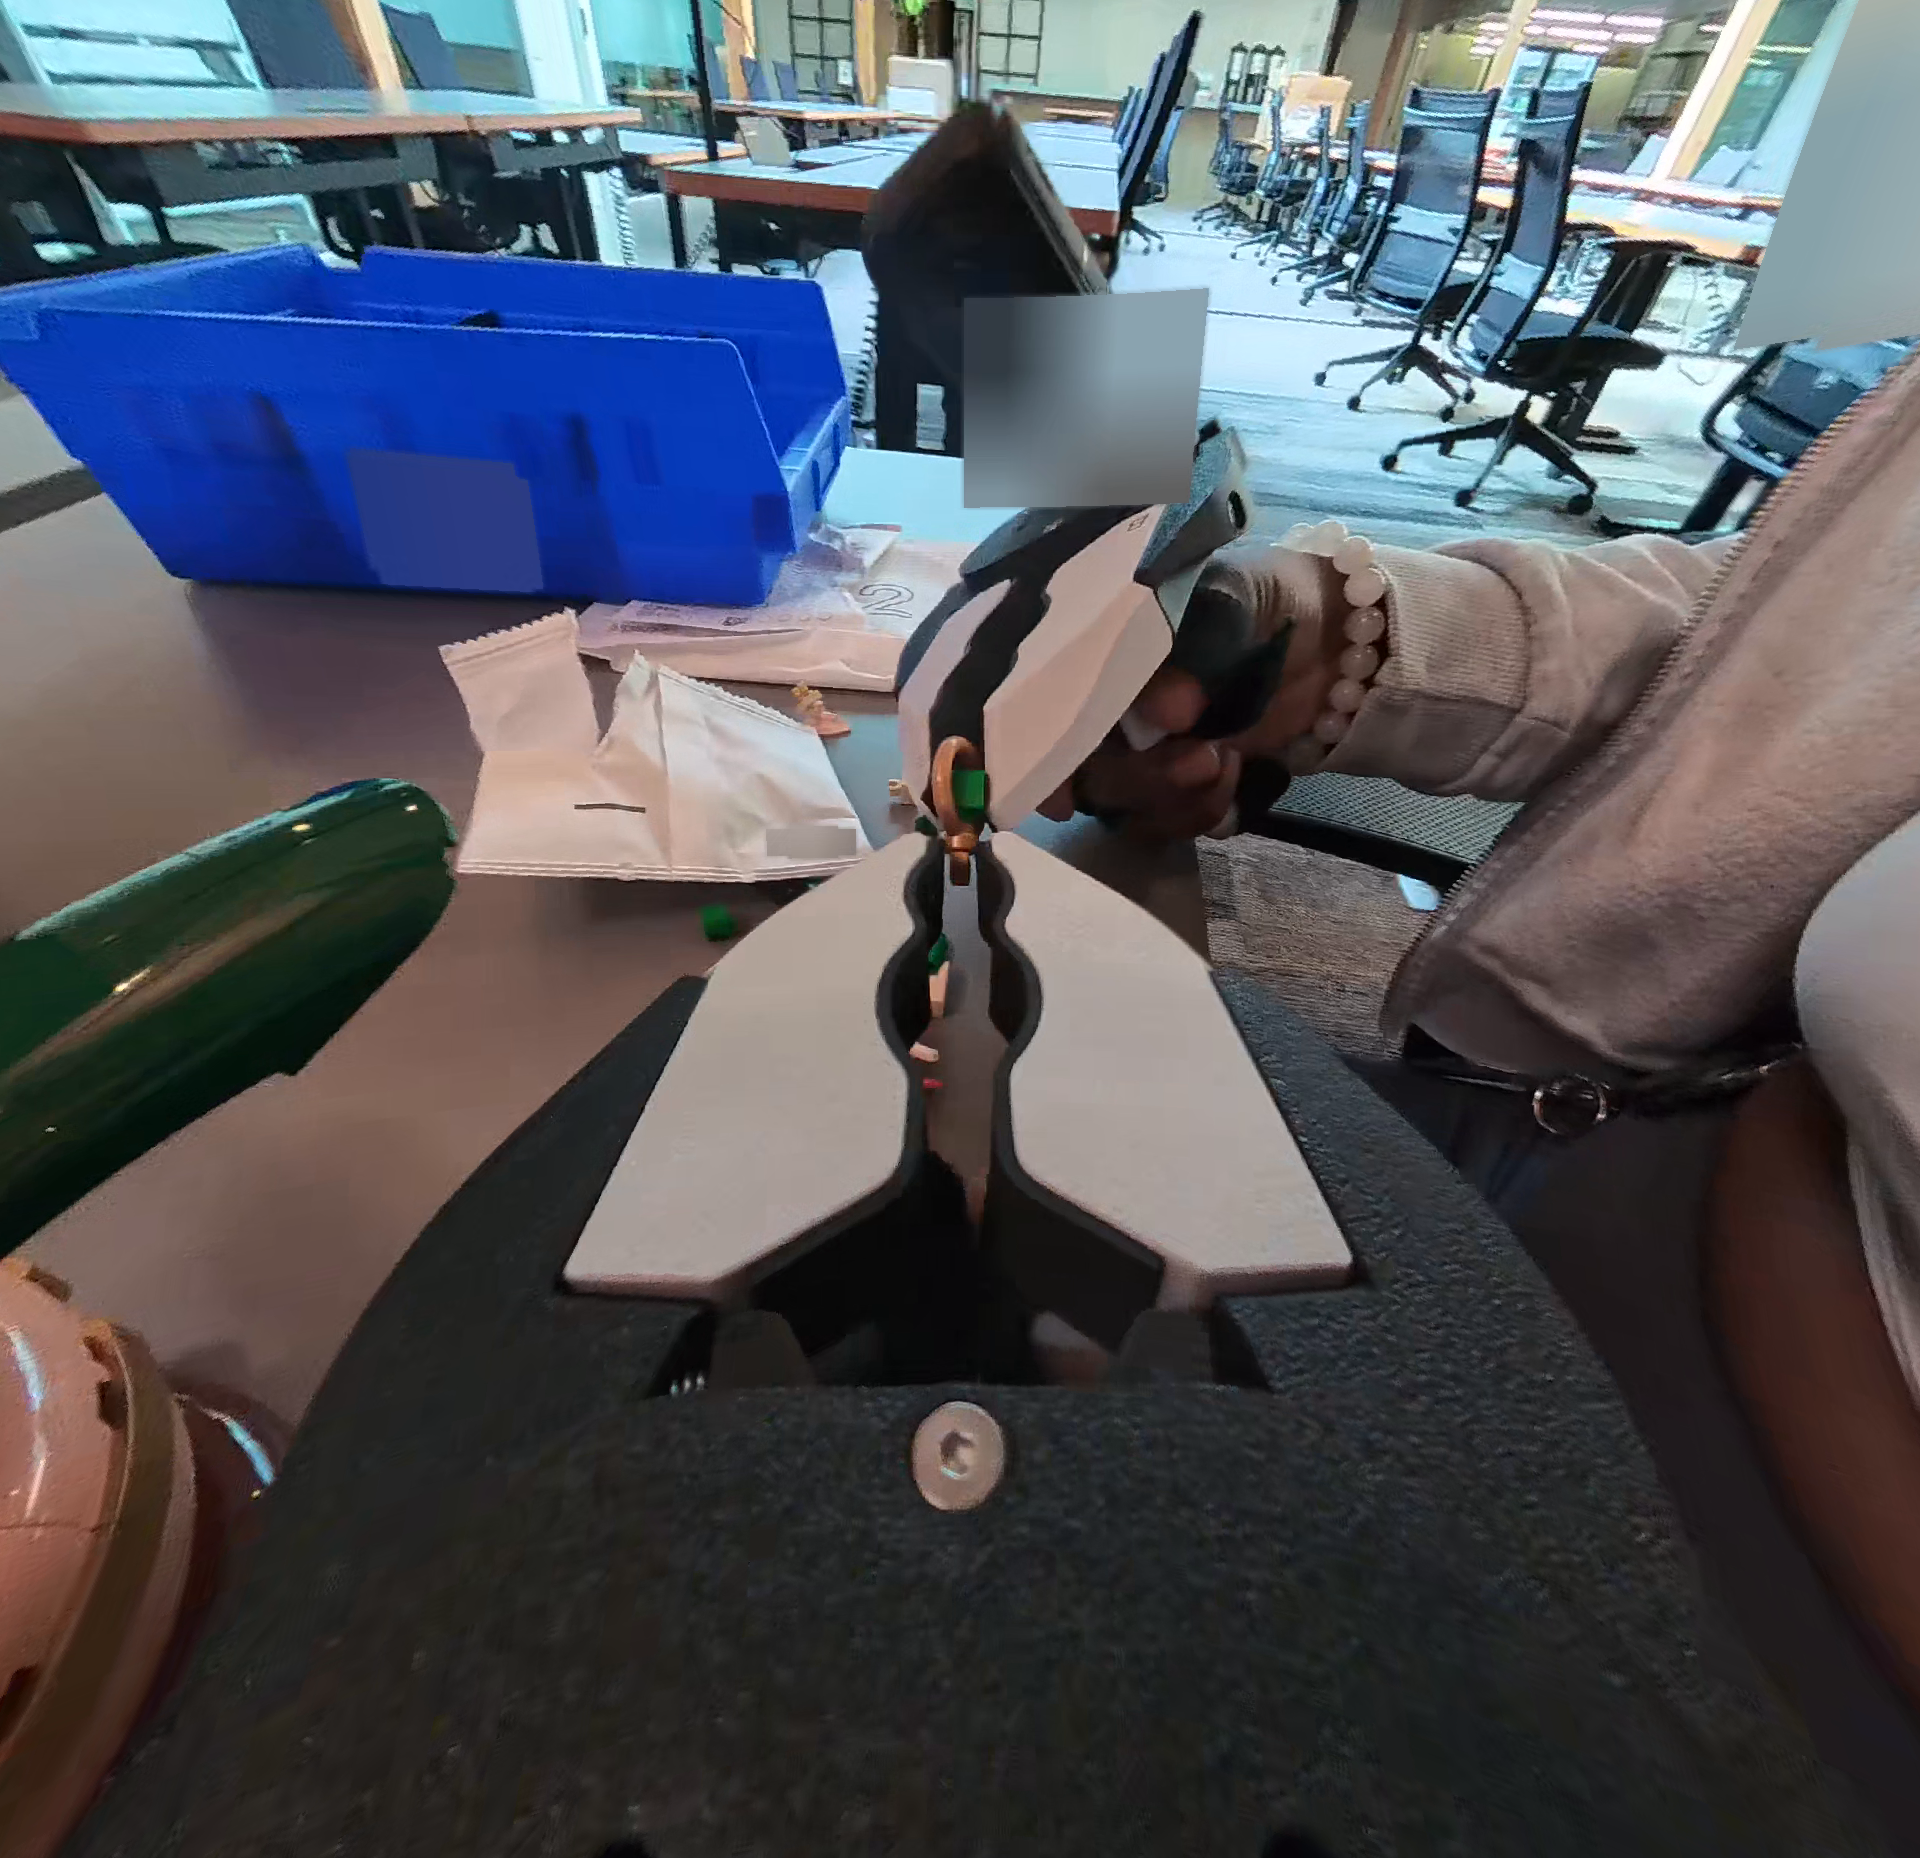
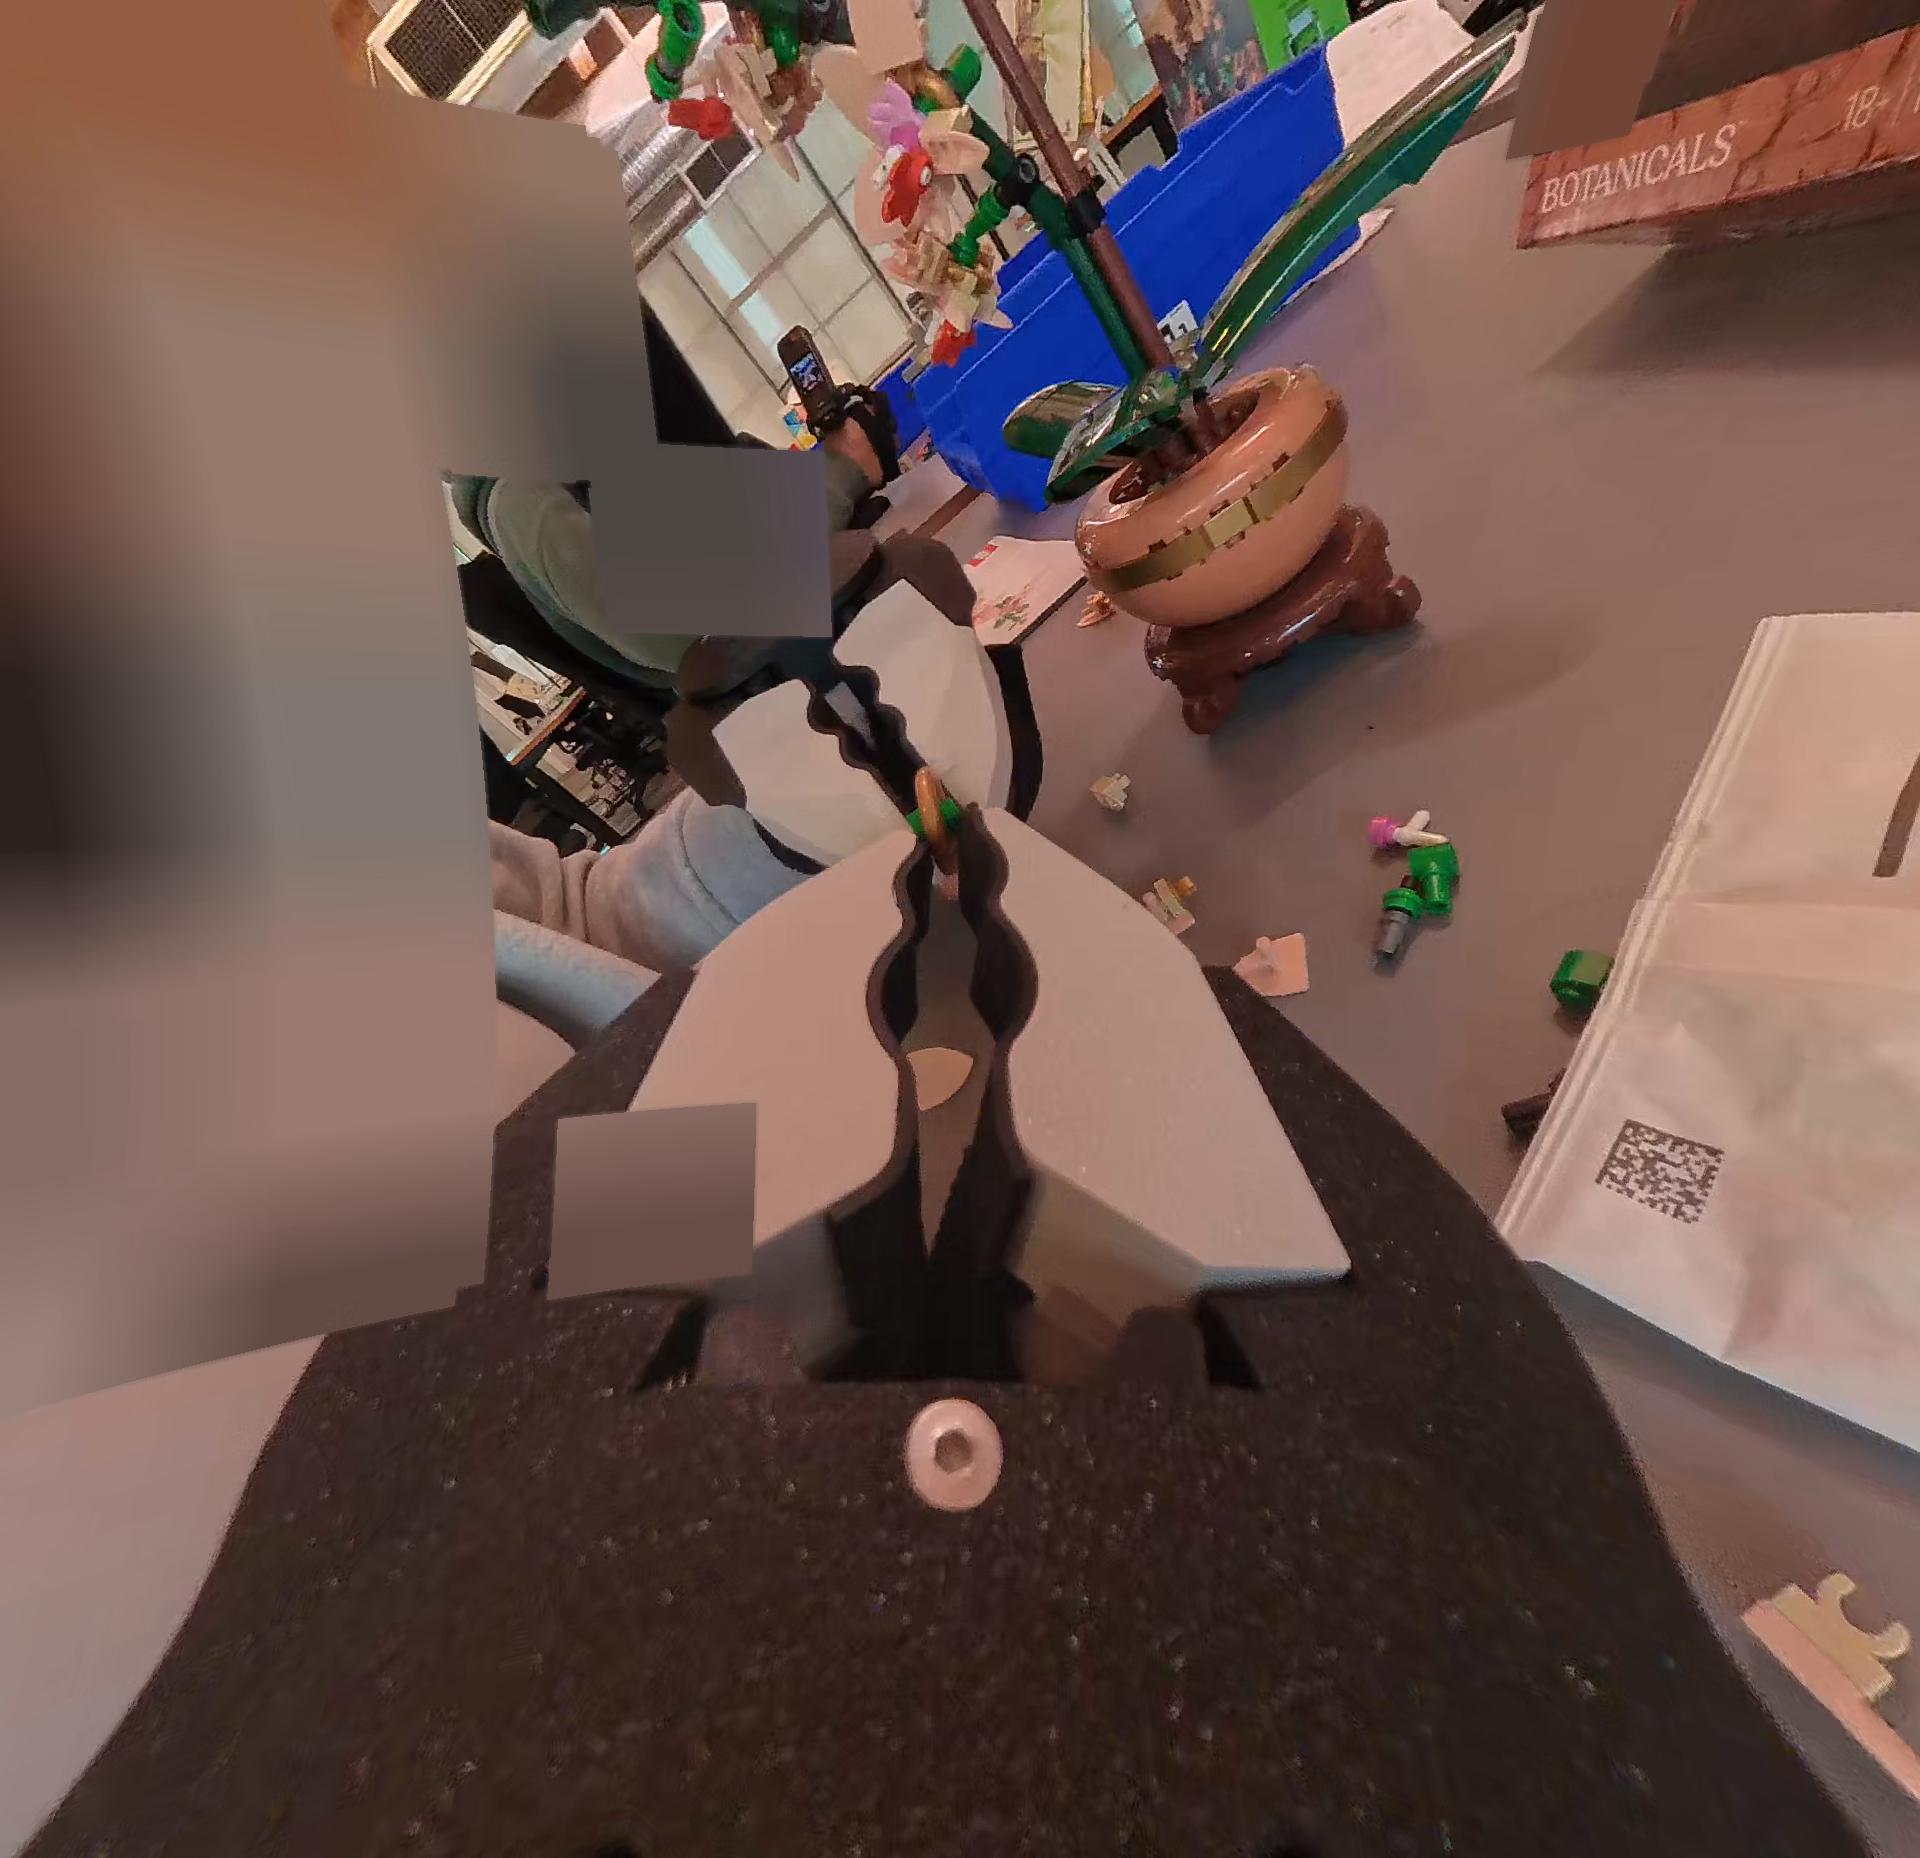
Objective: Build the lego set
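Note:
My left gripper [image 1: 957, 858] is shut on the stem of a small gold ring piece [image 1: 951, 785]. My right gripper [image 2: 943, 840] meets it tip to tip, shut on a small green piece [image 1: 969, 790] that sits against the ring. The pair is held above the grey table [image 1: 208, 728]. In the right wrist view the gold piece [image 2: 935, 802] and green piece [image 2: 918, 823] show between both grippers' tips. The built orchid model stands in its tan pot [image 2: 1216, 530] behind them; its green leaf [image 1: 208, 956] shows in the left wrist view.
Loose pieces lie on the table: a green elbow [image 2: 1429, 873], a pink piece [image 2: 1387, 829], tan petals [image 2: 1283, 961]. White paper bags [image 1: 665, 769] [image 2: 1766, 977], a blue bin [image 1: 416, 416] and the set's box [image 2: 1714, 146] surround them. A person's hand [image 1: 1195, 728] holds the right gripper.

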The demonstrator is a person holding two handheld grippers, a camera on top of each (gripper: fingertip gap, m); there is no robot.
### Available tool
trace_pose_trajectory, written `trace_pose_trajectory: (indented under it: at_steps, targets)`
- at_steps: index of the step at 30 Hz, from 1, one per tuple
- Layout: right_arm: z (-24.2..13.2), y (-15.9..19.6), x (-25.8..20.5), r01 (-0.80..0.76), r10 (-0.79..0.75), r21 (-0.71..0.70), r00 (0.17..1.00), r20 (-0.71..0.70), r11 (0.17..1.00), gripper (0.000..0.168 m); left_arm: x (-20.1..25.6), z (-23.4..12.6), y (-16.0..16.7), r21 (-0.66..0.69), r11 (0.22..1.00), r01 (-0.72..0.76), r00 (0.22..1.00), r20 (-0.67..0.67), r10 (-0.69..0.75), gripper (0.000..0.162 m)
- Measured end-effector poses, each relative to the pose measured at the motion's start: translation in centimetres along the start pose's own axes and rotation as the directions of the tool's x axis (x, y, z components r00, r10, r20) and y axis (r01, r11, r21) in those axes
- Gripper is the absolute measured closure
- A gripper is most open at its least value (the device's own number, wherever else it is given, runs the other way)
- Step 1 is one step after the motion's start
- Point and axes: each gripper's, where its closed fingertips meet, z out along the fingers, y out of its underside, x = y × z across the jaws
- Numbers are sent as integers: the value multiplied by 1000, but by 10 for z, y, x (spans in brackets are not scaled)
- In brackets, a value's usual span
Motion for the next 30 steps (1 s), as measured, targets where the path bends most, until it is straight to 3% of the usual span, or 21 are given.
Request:
trace_pose_trajectory:
  at_steps: [4, 10, 13, 17, 20, 21, 25, 30]
  targets:
    - [3, 3, -1, 33, -32, -28, 999, 10, 999, 163, 3, -3, 3, -8, 1000, -5, 1000, -12, 4, 158]
    - [3, 11, -4, 342, -351, -168, 936, -28, 925, 148, 11, -5, 12, -92, 995, -44, 997, -61, 38, 158]
    - [6, 12, -10, 422, -430, -218, 903, 7, 880, 162, 15, -5, 15, -124, 990, -71, 995, -72, 62, 158]
    - [5, 20, -11, 468, -474, -305, 878, 58, 829, 162, 19, -8, 18, -167, 978, -123, 990, -85, 110, 158]
    - [5, 27, -5, 497, -520, -396, 852, 56, 772, 151, 21, -9, 19, -178, 975, -136, 988, -95, 120, 158]
    - [5, 31, -5, 515, -538, -419, 840, 73, 748, 158, 21, -9, 19, -184, 973, -139, 988, -93, 124, 158]
    - [8, 30, -4, 537, -558, -421, 825, 83, 731, 162, 19, -12, 20, -204, 966, -156, 987, -77, 143, 159]
    - [12, 25, -12, 534, -544, -327, 836, 70, 779, 163, 20, -19, 15, -180, 976, -122, 991, -82, 109, 160]
